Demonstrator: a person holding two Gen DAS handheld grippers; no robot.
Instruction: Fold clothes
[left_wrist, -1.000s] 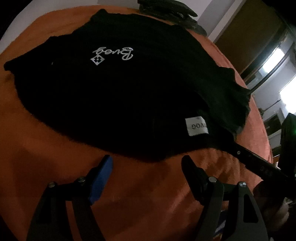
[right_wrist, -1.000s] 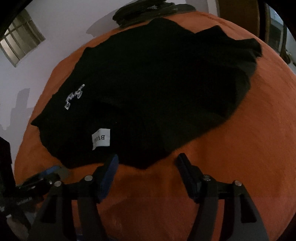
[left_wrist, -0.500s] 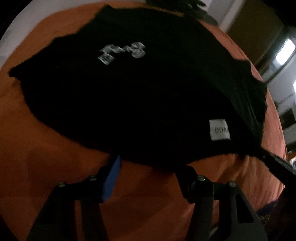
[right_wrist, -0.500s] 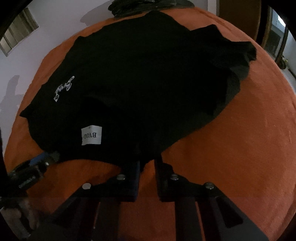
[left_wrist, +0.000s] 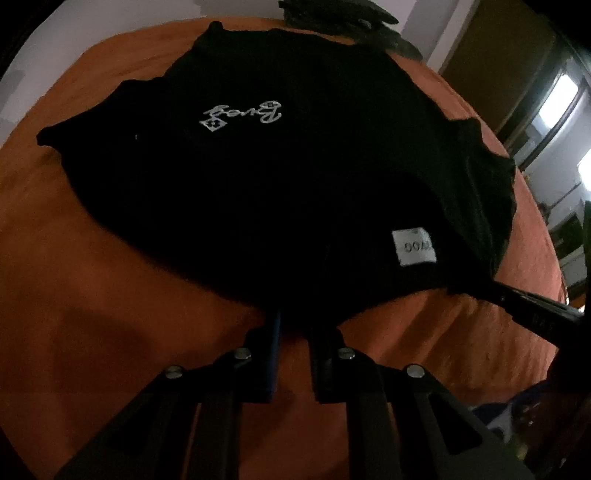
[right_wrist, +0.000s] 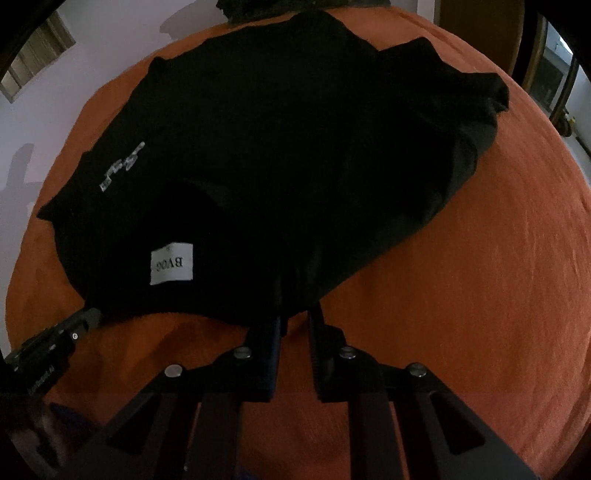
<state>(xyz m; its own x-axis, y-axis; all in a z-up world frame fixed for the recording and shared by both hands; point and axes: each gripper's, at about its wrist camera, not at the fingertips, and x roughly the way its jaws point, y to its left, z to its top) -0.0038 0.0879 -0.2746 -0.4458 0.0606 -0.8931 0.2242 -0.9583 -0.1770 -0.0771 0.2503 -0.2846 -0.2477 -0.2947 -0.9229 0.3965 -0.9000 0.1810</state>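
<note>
A black shirt (left_wrist: 295, 166) (right_wrist: 295, 147) lies spread on an orange bed cover (left_wrist: 92, 295), with a white script logo (left_wrist: 243, 112) and a white label (left_wrist: 413, 247) (right_wrist: 171, 267) near its front hem. My left gripper (left_wrist: 295, 321) is closing, and its pads pinch the front hem left of the label. My right gripper (right_wrist: 297, 321) is shut on the same hem, right of the label. Each gripper shows in the other's view: the right one (left_wrist: 532, 314), the left one (right_wrist: 62, 336). The pinched cloth hides the fingertips.
A pile of dark clothes (left_wrist: 351, 18) (right_wrist: 295, 7) lies at the far edge of the bed. A white wall with a window (right_wrist: 33, 55) stands behind, and a doorway (left_wrist: 498, 55) at the far right. Bare orange cover (right_wrist: 480, 295) flanks the shirt.
Both grippers came forward from open to the shirt's front hem and closed on it, the right one first. The hem now bunches between the fingers.
</note>
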